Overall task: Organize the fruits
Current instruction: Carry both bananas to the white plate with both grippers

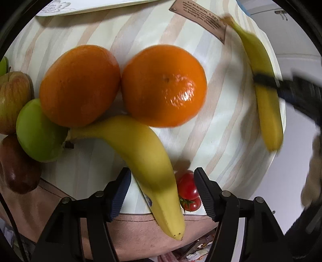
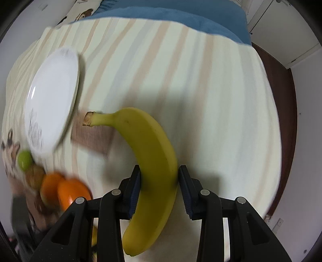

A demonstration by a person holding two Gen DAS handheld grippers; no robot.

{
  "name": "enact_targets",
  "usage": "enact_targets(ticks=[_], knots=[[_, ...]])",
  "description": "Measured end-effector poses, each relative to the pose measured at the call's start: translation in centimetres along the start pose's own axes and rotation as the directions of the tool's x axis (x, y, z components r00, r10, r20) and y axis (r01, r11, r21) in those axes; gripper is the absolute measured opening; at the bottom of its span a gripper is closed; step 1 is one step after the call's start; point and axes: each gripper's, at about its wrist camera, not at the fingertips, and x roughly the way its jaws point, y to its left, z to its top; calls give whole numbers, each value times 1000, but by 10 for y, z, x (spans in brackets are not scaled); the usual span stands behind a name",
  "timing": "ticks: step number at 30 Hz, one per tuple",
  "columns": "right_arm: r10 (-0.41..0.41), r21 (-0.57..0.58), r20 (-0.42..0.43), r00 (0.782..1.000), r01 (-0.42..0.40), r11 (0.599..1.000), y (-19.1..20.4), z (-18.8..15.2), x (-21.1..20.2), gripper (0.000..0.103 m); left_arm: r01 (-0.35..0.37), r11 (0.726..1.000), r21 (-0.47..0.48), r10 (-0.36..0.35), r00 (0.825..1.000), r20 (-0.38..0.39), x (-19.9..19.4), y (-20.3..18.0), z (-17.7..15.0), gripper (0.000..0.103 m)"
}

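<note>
The right gripper (image 2: 159, 182) has its jaws closed on a banana (image 2: 150, 161), which runs lengthwise between them, stem ahead and to the left. The left gripper (image 1: 161, 189) stands apart around a second banana (image 1: 140, 153) without pressing it. Beyond lie two oranges (image 1: 120, 86), then the plate (image 2: 52, 100) on the striped cloth (image 2: 181, 90).

A striped cloth surface in a pale-walled room

A cream cloth (image 2: 181, 80) with beige and grey-blue stripes covered the surface, a brown printed label (image 1: 199, 18) sewn near its far edge. A blue blanket (image 2: 181, 16) lay at the far side. Dark wooden trim (image 2: 281, 90) ran along the right, with white cabinet doors (image 2: 281, 30) and a pale wall beyond.
</note>
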Motion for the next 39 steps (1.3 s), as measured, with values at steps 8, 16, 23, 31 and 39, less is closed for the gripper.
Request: enact_targets(ticks=[8, 16, 23, 31, 39], knots=[[2, 67, -12, 1000, -2, 998, -5, -73, -2, 40, -164, 973, 161, 152, 985, 82, -3, -33, -29, 41], [80, 188, -8, 997, -77, 979, 10, -137, 11, 40, -262, 898, 354, 258, 964, 59, -22, -30, -87, 37], [101, 247, -11, 995, -95, 964, 41, -174, 28, 40, -242, 911, 333, 257, 967, 0, -17, -6, -130, 46], [46, 312, 29, 999, -53, 948, 43, -180, 47, 46, -288, 884, 368, 277, 957, 85, -14, -32, -167, 32], [22, 312, 116, 993, -57, 948, 74, -203, 29, 41, -314, 868, 385, 267, 948, 172, -46, -36, -216, 31]])
